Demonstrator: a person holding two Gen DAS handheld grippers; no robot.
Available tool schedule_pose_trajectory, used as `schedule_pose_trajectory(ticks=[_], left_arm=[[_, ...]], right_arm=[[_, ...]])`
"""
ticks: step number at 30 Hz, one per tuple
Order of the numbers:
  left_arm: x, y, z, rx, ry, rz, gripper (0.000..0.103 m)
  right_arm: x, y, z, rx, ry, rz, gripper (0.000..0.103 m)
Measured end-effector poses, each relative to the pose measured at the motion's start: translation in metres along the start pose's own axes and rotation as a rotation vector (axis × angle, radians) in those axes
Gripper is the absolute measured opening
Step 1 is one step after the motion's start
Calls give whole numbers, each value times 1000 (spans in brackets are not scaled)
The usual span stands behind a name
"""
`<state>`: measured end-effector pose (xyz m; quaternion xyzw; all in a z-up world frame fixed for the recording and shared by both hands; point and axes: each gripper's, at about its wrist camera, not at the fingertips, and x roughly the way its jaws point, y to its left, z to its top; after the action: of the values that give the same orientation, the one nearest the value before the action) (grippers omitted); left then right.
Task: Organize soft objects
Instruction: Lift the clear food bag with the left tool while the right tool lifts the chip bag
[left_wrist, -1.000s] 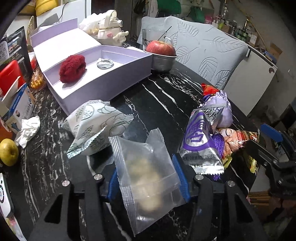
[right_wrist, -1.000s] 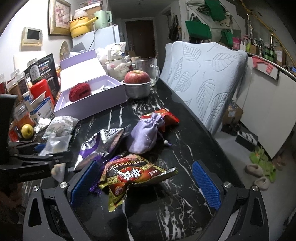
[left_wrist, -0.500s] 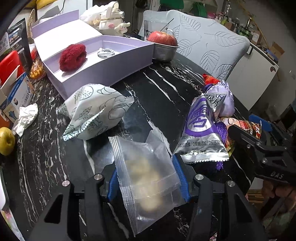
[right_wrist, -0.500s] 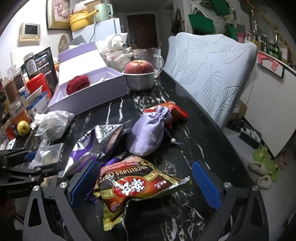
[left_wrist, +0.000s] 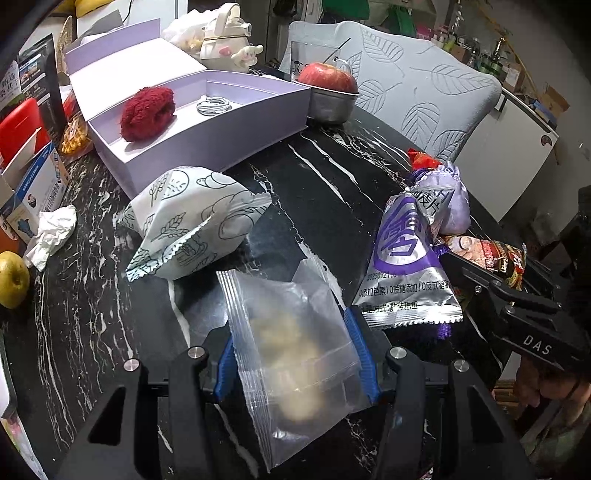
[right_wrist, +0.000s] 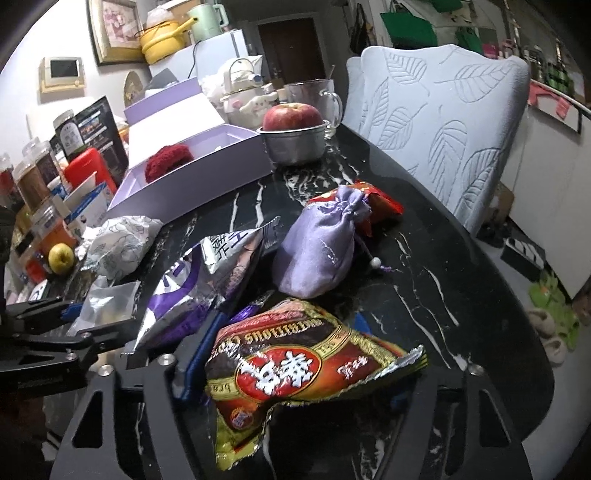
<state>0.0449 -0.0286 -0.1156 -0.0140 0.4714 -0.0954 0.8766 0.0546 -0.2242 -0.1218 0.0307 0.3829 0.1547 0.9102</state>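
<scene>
My left gripper (left_wrist: 291, 332) is shut on a clear plastic bag (left_wrist: 291, 369) of pale pieces, low over the black marble table (left_wrist: 332, 177). My right gripper (right_wrist: 288, 319) straddles a red-brown snack packet (right_wrist: 295, 369). Its jaws are closing and the blue pads (right_wrist: 199, 350) press the packet's sides. A silver-purple packet (left_wrist: 402, 266) and a lilac drawstring pouch (right_wrist: 321, 251) lie just beyond it. A white leaf-print packet (left_wrist: 192, 221) lies ahead of the left gripper. An open lilac box (left_wrist: 207, 136) at the back left holds a red woolly item (left_wrist: 147, 112).
A red apple (left_wrist: 328, 77) sits in a metal bowl (left_wrist: 332, 107) right of the box. A yellow-green fruit (left_wrist: 13, 273), a crumpled tissue (left_wrist: 51, 232) and cartons crowd the left edge. A padded chair back (right_wrist: 443, 129) stands along the table's right side.
The right gripper's jaws have narrowed from wide open onto the red-brown packet, which now bulges up between them. The left gripper and its clear bag have stayed put.
</scene>
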Motion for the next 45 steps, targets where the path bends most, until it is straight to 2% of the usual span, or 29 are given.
schedule_pose_trajectory(ticks=[4,17,24,28,33,37,41,45], left_arm=[[0,0,0,2,-5,9,53],[-7,-3,1,1,-31,22,53],[-23,-7,0,2,-65,9,53],[-30,-7,-3,3,-83,8,53],[-32,-5,-8,-6,-82,8,53],[-33,-7,-9,-7,-82,1,53],[-36,-12,-8,7,-87,-5,53],[-39,-16,-6,14,-95,-14,53]], right_arm=[[-5,2,-2,-17,-14,-33,62],[-33,-11,-18,31,-60,-89,60],[-52,-13,-24,54,-99,-74,60],[-54,-13,-29,61,-86,-57,62],[-46,-19,-39,105,-30,-38,62],[-53,-24,-45,131,-48,-21,64],[-62,-26,-50,141,-81,-12,62],[-77,-28,-53,147,-136,-38,61]])
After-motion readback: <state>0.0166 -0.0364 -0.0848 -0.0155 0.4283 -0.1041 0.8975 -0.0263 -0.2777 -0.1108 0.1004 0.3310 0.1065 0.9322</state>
